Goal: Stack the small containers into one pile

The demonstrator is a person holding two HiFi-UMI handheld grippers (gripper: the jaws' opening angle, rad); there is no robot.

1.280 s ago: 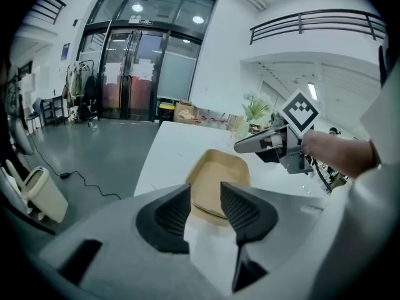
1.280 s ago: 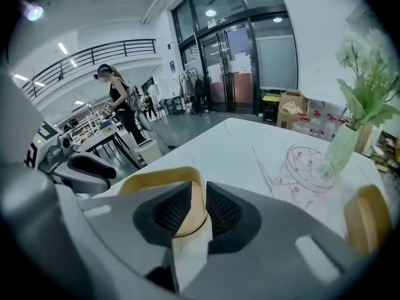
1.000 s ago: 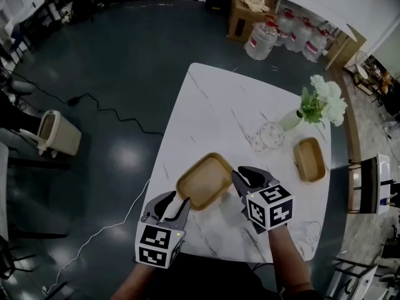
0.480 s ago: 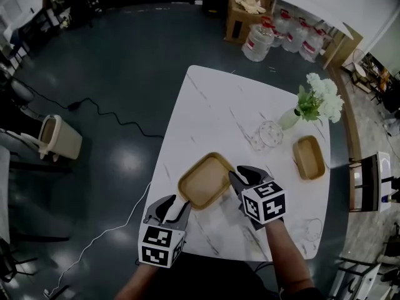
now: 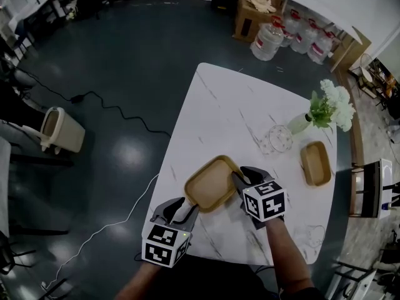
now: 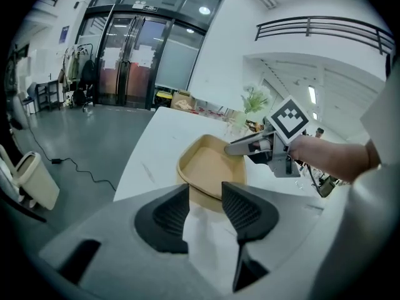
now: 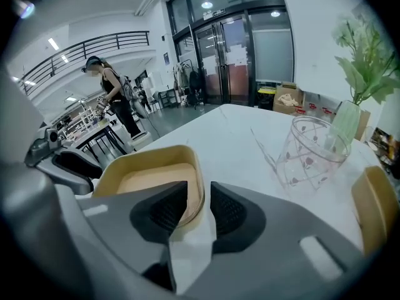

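At the near left of the white marbled table (image 5: 219,105) lies the larger tan container (image 5: 211,185), shallow, with rounded corners, empty and flat on the tabletop. The right gripper (image 5: 240,175) sits at its right-hand rim. Seen from the right gripper view, one jaw is inside the container (image 7: 150,174) and the other outside, so the rim runs up between them. The jaws have just been opening, and the pads stand off the rim with a gap on each side rather than pinching it.

The left gripper (image 5: 182,206) hovers at the near edge of the table, just short of the container's near corner. Its jaws are spread wide, having just been opening, and only bare tabletop shows between them in the left gripper view, with the container (image 6: 212,164) lying beyond the tips.

Well apart, toward the table's right edge, rests the smaller tan container (image 5: 315,163), also empty and on its own. Between the two containers stands a clear glass bowl (image 5: 278,139) printed with small hearts, and just behind it a vase of white flowers (image 5: 328,108).

Off the table, the dark floor carries a beige bin (image 5: 59,130), a black cable (image 5: 112,111), several water jugs (image 5: 269,39) and a cardboard box (image 5: 256,5).
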